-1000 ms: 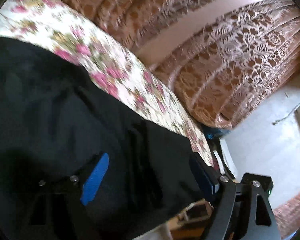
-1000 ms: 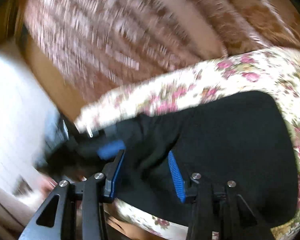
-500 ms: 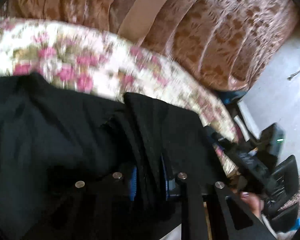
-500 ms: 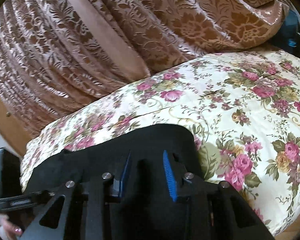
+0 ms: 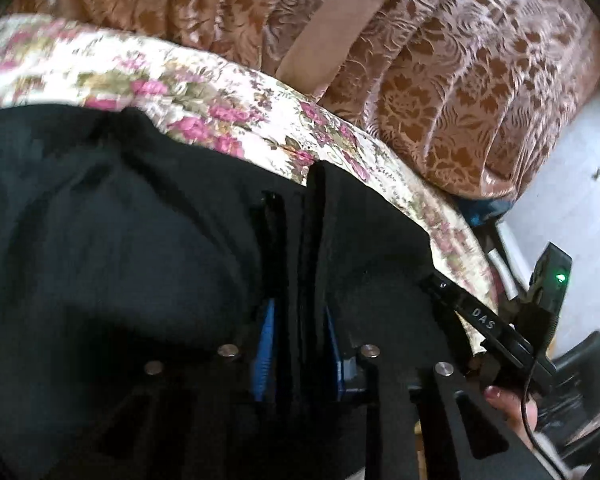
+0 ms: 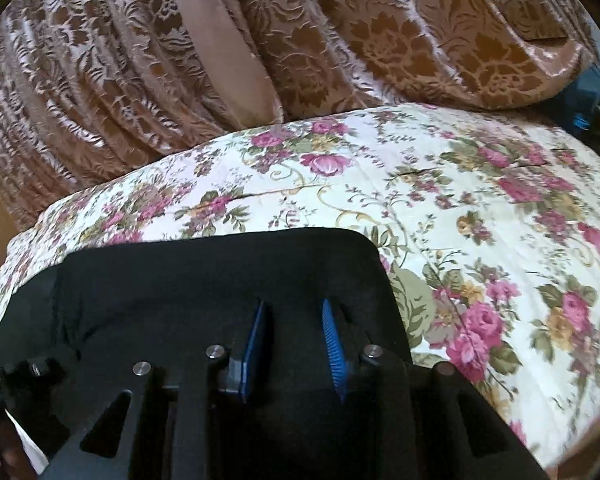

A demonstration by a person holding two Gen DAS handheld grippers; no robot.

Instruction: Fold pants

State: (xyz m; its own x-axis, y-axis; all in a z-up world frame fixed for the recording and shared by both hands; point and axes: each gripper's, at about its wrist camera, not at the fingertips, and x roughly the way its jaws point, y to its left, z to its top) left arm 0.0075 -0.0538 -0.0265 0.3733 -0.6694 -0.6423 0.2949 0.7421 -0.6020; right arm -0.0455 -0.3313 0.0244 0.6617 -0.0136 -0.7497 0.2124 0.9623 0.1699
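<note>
black pants [image 5: 120,240] spread on floral bedspread [image 6: 480,208], fabric fold clamped by left gripper [image 5: 296,344], right gripper [image 6: 294,344] fingers parted over pants [image 6: 220,272], curtain [image 6: 300,40] at 12 o'clock

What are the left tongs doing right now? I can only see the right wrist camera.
Observer: The left tongs are shut on a raised fold of the black pants.
Operator: Where does that fold sit on the bed?
Observer: Near the pants' far edge, with the floral bedspread showing just beyond it.
Operator: Anything close on that side?
Observer: A black device with a lit green light is at the right edge of the left wrist view.
</note>
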